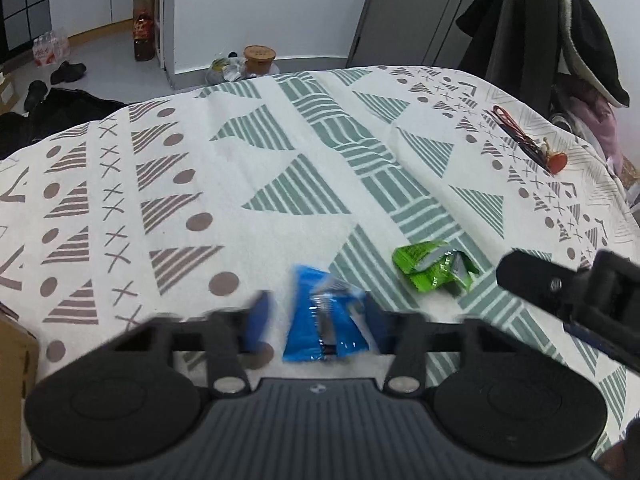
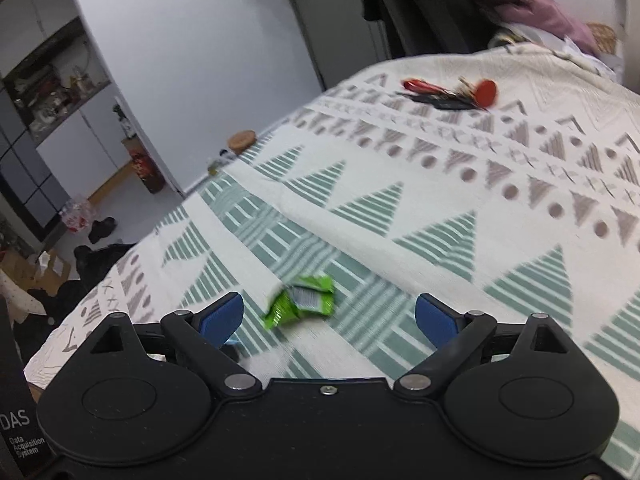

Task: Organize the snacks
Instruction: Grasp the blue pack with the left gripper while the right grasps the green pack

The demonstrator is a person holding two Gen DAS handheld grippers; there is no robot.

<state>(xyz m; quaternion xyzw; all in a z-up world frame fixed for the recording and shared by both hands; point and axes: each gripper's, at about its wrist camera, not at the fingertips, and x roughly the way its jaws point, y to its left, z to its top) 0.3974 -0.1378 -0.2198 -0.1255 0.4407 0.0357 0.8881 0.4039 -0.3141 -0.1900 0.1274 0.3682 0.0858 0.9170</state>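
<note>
A blue snack packet (image 1: 324, 316) sits between the blue pads of my left gripper (image 1: 316, 322). Its jaws stand partly closed around the packet; the right pad touches it and a thin gap shows at the left pad, which is blurred. A crumpled green snack packet (image 1: 434, 266) lies on the patterned cloth (image 1: 240, 168) just to the right. In the right wrist view the green packet (image 2: 302, 304) lies between and slightly ahead of the wide-open fingers of my right gripper (image 2: 328, 308), nearer the left finger. The right gripper's black body (image 1: 560, 292) hovers beside the green packet.
A bunch of keys with a red tag (image 1: 528, 140) (image 2: 452, 92) lies near the cloth's far right edge. A cardboard box (image 1: 16, 360) stands at the near left. Dark coats (image 1: 560, 32) hang behind the table. A cork-lidded jar (image 1: 259, 58) and bags sit on the floor beyond.
</note>
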